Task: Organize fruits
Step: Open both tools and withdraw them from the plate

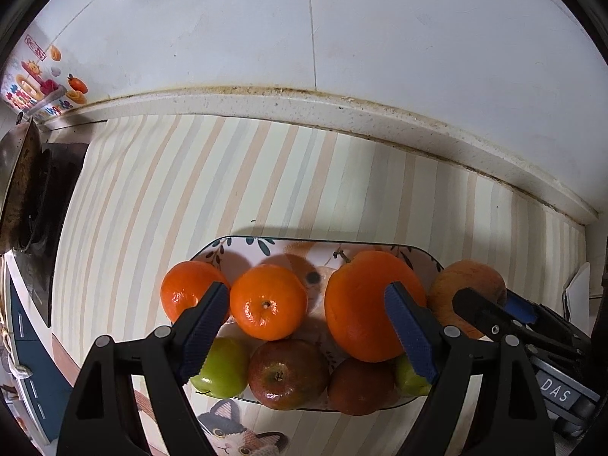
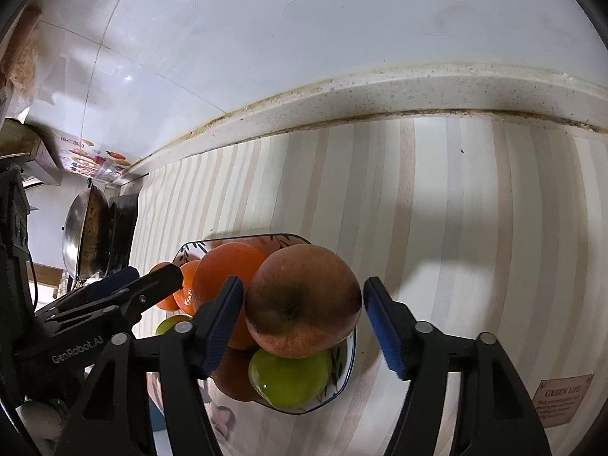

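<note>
Our right gripper (image 2: 302, 309) stands apart around the apple (image 2: 303, 300) at the plate's (image 2: 351, 349) three o'clock edge, apparently untouched; left gripper (image 1: 304, 323) open too. Firm, smooth, heavyish: grip its widest middle.

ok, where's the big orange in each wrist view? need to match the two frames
Left wrist: the big orange sits right of centre in the plate, behind the right-hand blue finger pad.
Right wrist: the big orange shows left of centre, partly hidden behind the large reddish apple.
Shared landmark: the wok on the stove, at the left edge of both.
</note>
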### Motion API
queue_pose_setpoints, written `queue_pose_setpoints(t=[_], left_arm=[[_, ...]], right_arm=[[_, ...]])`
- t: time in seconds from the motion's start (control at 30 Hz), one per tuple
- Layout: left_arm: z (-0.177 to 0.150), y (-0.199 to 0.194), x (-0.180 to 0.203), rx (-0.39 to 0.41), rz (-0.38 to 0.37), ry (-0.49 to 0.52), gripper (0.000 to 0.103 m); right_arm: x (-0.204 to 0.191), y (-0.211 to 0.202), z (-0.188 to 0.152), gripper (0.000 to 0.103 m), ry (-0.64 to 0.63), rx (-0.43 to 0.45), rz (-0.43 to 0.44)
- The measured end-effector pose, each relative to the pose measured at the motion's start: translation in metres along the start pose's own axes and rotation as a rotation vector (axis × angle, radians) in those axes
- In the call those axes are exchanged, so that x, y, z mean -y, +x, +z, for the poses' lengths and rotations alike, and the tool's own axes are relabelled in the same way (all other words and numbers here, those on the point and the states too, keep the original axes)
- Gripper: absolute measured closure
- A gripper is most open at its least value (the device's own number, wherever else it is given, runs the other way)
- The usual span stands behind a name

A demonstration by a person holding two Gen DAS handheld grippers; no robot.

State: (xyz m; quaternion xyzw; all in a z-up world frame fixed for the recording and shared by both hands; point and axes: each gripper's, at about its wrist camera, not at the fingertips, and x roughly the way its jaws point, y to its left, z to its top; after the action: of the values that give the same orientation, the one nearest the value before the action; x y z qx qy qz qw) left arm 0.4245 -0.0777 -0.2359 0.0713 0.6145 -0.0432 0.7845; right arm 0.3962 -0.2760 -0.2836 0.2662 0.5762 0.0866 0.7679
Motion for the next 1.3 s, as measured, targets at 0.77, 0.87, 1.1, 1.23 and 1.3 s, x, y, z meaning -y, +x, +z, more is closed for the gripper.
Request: queue_pose_setpoints(t=[0.77, 0.87, 1.1, 1.23, 1.3], left_arm=[[-0.091, -0.063, -0.056, 0.046, -0.021, -0.072, 0.02], [-0.112, -0.076, -0.062, 0.055, -0.032, -0.076, 0.02], [-0.143, -0.125, -0.075, 0.146, -0.055, -0.07, 0.02], [-0.158, -0.156, -0.081, 0.211, -0.061, -0.055, 0.02], [-0.165, -0.17, -0.084, 0.241, -0.069, -0.048, 0.02]], right_arm=[[-0.095, -0.078, -0.092, 0.005, -0.266, 0.106, -0.328], [-0.111, -0.092, -0.107, 0.005, -0.28, 0.126, -0.337], [-0.145, -0.135, -0.139, 0.005, -0.294, 0.2, -0.354], [-0.163, -0.163, -0.157, 0.005, -0.298, 0.257, -0.364], [-0.171, -0.177, -0.168, 0.005, -0.295, 0.28, -0.362]])
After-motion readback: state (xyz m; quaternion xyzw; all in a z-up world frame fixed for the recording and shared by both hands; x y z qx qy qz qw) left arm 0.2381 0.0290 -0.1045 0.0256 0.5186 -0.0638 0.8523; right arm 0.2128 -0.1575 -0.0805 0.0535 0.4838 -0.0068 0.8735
